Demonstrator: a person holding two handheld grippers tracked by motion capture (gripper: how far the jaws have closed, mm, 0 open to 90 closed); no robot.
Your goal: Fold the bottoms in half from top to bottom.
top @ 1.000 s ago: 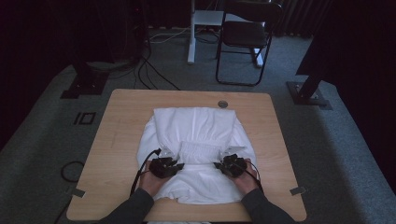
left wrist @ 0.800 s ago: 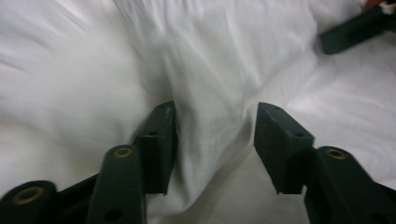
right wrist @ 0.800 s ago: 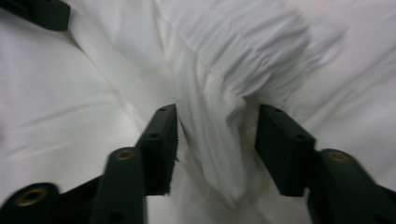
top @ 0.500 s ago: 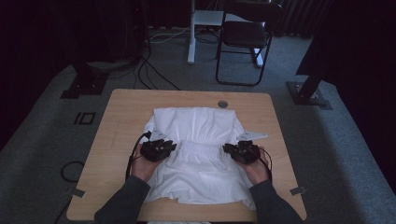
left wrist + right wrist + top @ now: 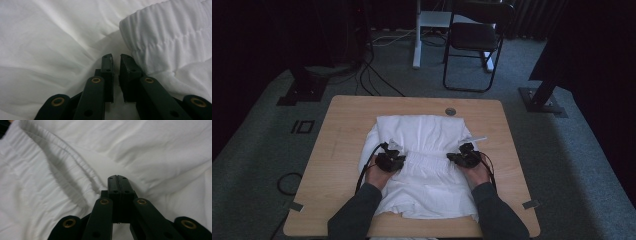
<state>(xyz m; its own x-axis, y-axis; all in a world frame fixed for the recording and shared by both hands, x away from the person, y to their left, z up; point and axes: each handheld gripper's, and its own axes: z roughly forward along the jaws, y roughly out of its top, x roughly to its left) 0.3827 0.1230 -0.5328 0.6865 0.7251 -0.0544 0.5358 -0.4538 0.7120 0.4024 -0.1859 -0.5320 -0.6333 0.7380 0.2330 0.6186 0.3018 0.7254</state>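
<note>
A white garment (image 5: 422, 132) lies spread on the wooden table (image 5: 342, 130), with its gathered elastic band (image 5: 427, 159) running between my two grippers. My left gripper (image 5: 388, 150) rests on the cloth at the band's left end. Its jaws (image 5: 115, 58) have just been opening and stand a narrow gap apart, with the band's ruffled edge (image 5: 170, 32) beside them and nothing pinched. At the band's right end, my right gripper (image 5: 467, 148) has its jaws (image 5: 117, 178) pressed together, and the creases of the cloth (image 5: 75, 177) run in to their tips.
A round cable port (image 5: 450, 111) sits near the table's far edge. Behind the table stand a black chair (image 5: 472, 40) and a white post. Cables cross the carpet at the left, and dark stand bases (image 5: 542, 102) flank the table.
Both hands have moved away from the near edge and a little apart, and the gathered band has come along over the garment. The left jaws now show a gap.
</note>
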